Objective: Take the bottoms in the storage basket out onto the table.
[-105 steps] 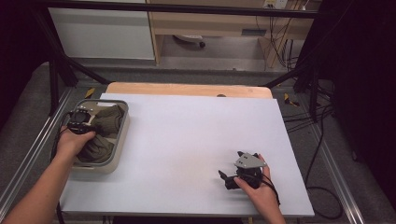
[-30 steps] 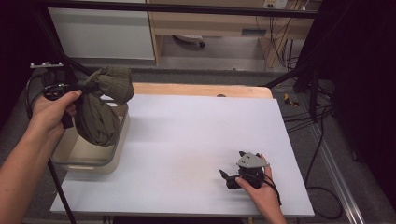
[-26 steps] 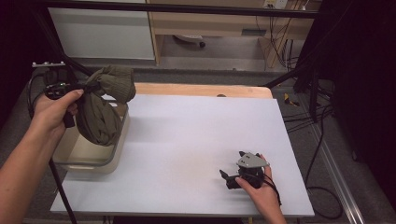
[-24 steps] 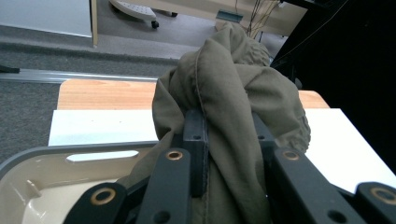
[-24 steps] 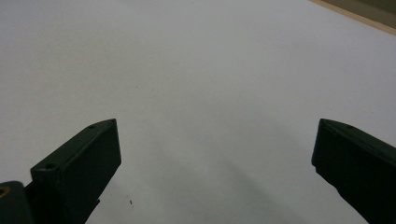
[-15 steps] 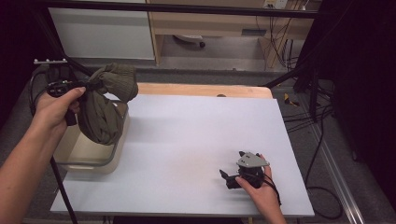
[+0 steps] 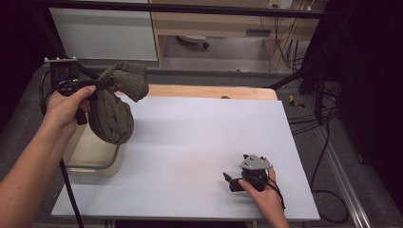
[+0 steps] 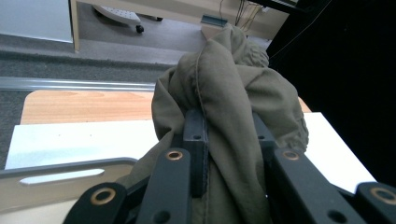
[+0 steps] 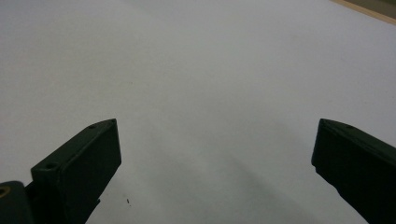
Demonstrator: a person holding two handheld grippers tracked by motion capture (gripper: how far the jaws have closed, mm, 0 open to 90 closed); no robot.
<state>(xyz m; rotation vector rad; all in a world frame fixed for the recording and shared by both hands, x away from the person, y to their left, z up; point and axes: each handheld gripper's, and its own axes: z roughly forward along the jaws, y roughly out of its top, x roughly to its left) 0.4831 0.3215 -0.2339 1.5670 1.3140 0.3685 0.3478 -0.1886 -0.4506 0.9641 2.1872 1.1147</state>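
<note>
Now | left gripper (image 7: 97,86) clenched on bunched olive-green cloth garment (image 7: 114,107), hanging below its jaws, lifted clear of beige plastic bin (image 7: 95,164) since earlier | right gripper (image 7: 233,182) released, resting on white table (image 7: 199,137) | garment looks ready for laying out

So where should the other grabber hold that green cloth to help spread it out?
Probably the low, rounded end of the cloth, coming in from the table side. The left gripper pinches it near the top, so the bottom hangs free above the bin. The right gripper rests open on the white table.
</note>
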